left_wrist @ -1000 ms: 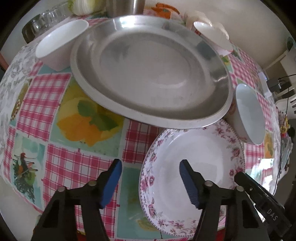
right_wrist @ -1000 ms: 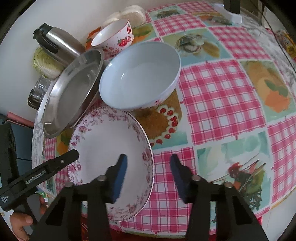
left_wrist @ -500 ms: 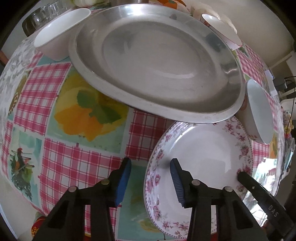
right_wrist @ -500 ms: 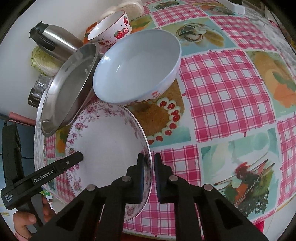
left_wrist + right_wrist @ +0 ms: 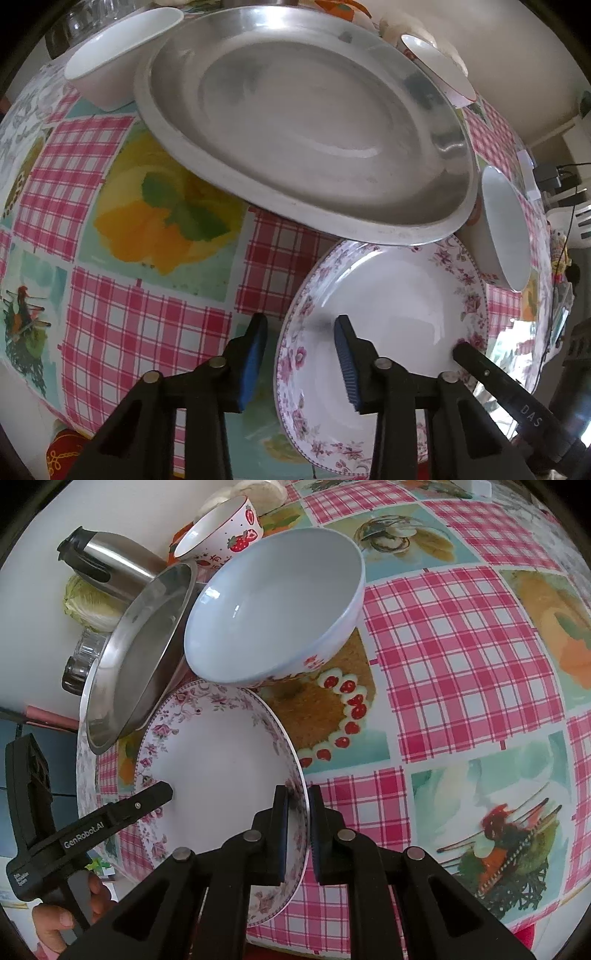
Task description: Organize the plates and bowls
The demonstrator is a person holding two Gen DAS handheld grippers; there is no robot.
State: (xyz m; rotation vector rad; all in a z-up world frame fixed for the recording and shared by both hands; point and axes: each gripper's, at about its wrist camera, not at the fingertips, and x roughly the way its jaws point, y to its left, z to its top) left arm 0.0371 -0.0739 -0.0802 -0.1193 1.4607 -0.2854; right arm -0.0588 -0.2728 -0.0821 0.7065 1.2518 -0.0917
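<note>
Right wrist: "GenRobot.AI" left hand-held gripper (image 5: 168,794) closing astride floral plate (image 5: 218,753) rim, right hand-held gripper (image 5: 298,812) clamping it

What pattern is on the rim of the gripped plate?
Pink flowers on white plate; clearest in the right wrist view.

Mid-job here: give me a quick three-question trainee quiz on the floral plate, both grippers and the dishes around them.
1. True or false: the right gripper is shut on the rim of the white plate with the pink floral border.
2. Which dish overlaps that plate's far edge? A) round stainless steel tray B) small strawberry-print bowl C) glass jar
3. Fill in: the left gripper straddles the plate's ____.

Key: 1 true; 2 A; 3 rim, its jaws closing and not yet pressing.
</note>
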